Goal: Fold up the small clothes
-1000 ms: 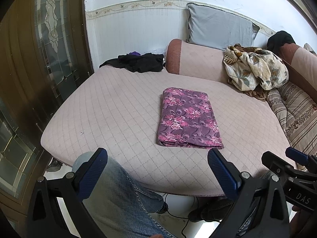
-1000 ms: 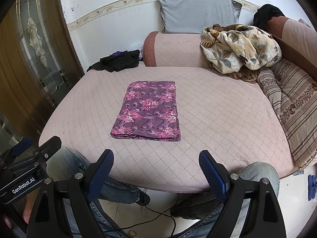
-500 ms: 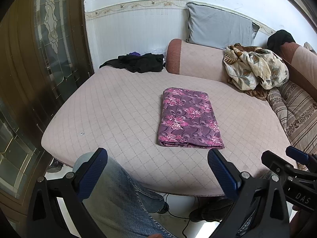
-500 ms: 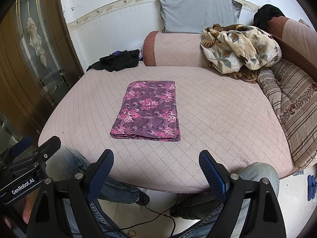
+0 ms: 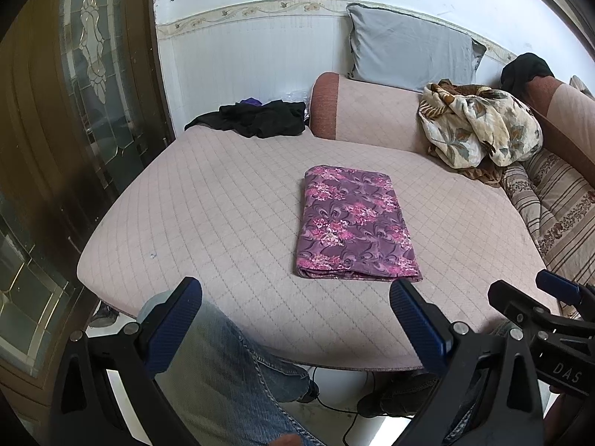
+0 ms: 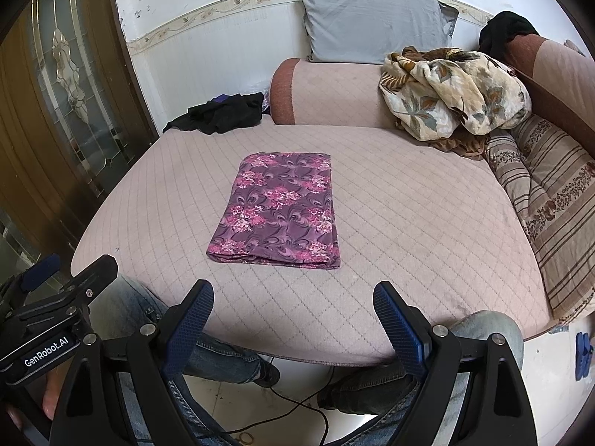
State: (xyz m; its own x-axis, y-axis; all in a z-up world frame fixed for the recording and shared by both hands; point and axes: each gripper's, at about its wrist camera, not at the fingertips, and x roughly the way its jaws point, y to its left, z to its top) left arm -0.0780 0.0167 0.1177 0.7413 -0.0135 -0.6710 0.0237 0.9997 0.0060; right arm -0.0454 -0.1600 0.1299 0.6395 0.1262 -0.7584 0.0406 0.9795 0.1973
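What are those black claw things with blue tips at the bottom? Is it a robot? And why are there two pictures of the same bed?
No robot here. A person in jeans holds two grabbing tools, one per hand. Each tool carries its own camera, which gives two pictures of one place. One picture looks past the left gripper, the other past the right gripper. Both claws stand wide open and hold nothing. On the pink quilted cushion lies a purple flowered cloth, folded into a neat rectangle. Further back are a black heap of clothes, a crumpled flowered blanket and a grey pillow.
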